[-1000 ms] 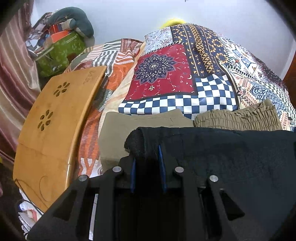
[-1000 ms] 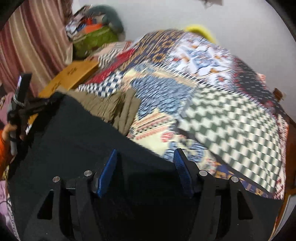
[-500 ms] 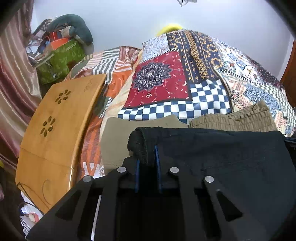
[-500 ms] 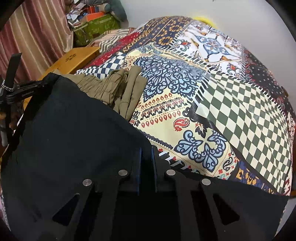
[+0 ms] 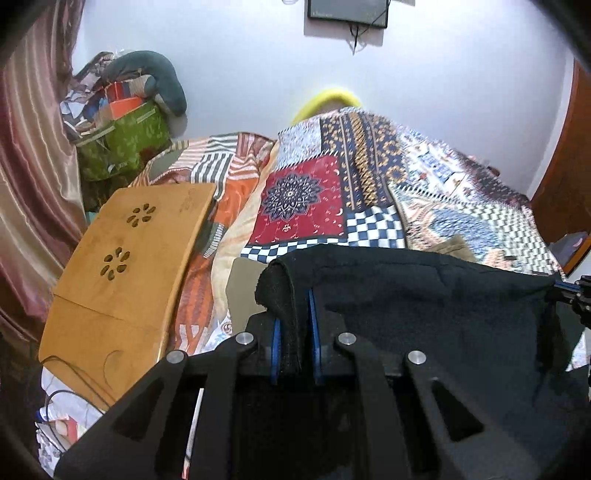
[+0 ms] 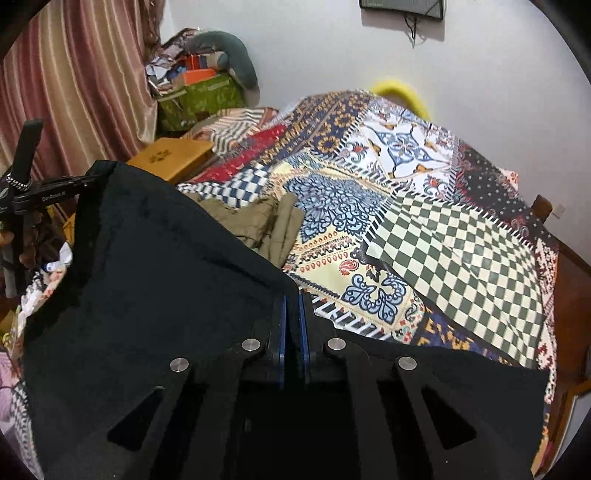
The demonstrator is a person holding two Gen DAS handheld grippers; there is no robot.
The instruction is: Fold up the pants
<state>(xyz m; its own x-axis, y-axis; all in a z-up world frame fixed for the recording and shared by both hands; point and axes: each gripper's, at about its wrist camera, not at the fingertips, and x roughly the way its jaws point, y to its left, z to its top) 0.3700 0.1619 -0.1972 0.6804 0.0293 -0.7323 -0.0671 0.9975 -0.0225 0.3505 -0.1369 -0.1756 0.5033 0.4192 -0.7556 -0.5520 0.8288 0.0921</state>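
A pair of black pants (image 5: 424, 295) is held stretched between two grippers above a bed covered by a patchwork quilt (image 6: 424, 229).

In the left wrist view, the left gripper (image 5: 294, 325) is clamped on a rolled corner of the pants, the thick black fabric being pinched between its blue pads (image 5: 275, 343). From there the cloth runs to the right, where the tip of the right gripper (image 5: 576, 291) is seen at its far corner. To the left of the bed a wooden lap table (image 5: 122, 266) with flower-shaped cutouts is laid, and beyond it a pile of bags and cushions (image 5: 125, 122) is stacked against the wall.

In the right wrist view, the right gripper (image 6: 291, 325) is closed tight on the pants (image 6: 166, 277) at their edge, with a thin layer of cloth caught between its blue pads (image 6: 282, 332). The fabric is spread to the left and up toward the left gripper (image 6: 48, 188), by which the opposite corner is held. Behind the raised cloth, olive pants (image 6: 266, 221) are lying bunched on the quilt. A striped curtain (image 6: 74, 85) is hung at the left, and a dark screen (image 6: 400, 9) is mounted on the white wall above.
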